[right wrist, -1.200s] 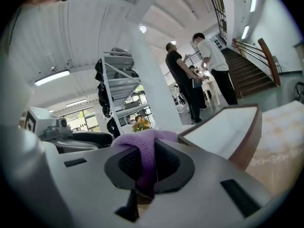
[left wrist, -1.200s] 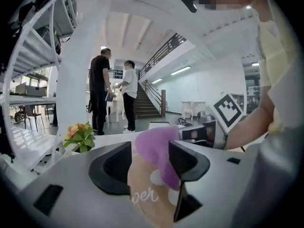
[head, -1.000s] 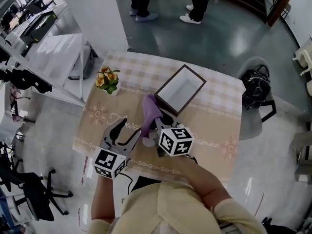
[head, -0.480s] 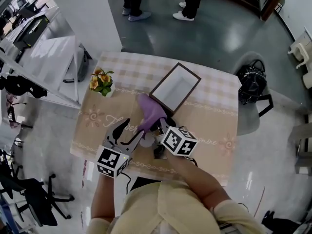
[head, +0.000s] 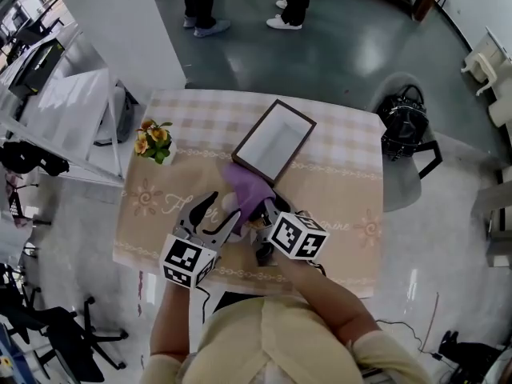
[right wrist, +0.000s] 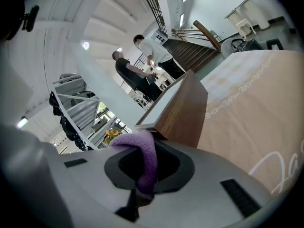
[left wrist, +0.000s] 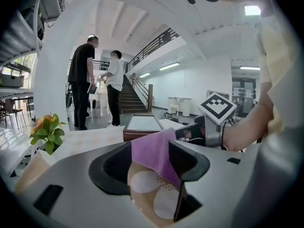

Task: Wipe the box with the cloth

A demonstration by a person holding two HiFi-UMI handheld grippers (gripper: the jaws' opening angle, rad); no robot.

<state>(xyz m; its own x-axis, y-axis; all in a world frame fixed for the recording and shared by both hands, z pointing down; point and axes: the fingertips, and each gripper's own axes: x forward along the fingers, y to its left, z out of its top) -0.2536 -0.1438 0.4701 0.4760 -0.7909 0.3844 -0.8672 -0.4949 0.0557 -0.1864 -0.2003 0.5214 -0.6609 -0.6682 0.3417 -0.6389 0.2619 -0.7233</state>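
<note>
A shallow box (head: pixel 272 141) with a brown rim and white inside lies on the far half of the table; it also shows as the box (right wrist: pixel 183 109) and the box (left wrist: pixel 142 126). My right gripper (head: pixel 264 208) is shut on a purple cloth (head: pixel 246 184) just in front of the box's near corner. In the right gripper view the cloth (right wrist: pixel 145 161) is pinched in the right gripper (right wrist: pixel 144 177). My left gripper (head: pixel 216 211) stands open beside it on the left. The cloth (left wrist: pixel 156 152) hangs in front of the open left gripper (left wrist: pixel 153 167).
The table (head: pixel 344 190) has a beige patterned cover. A small pot of orange flowers (head: pixel 152 138) stands at its far left corner. A black bag on a chair (head: pixel 404 130) is to the right, white shelves (head: pixel 72 94) to the left, and people (head: pixel 200 6) stand beyond.
Both grippers have shifted a little over the table with the cloth. The right gripper has rolled, and the cloth, earlier hanging long, now sits bunched near the box's corner.
</note>
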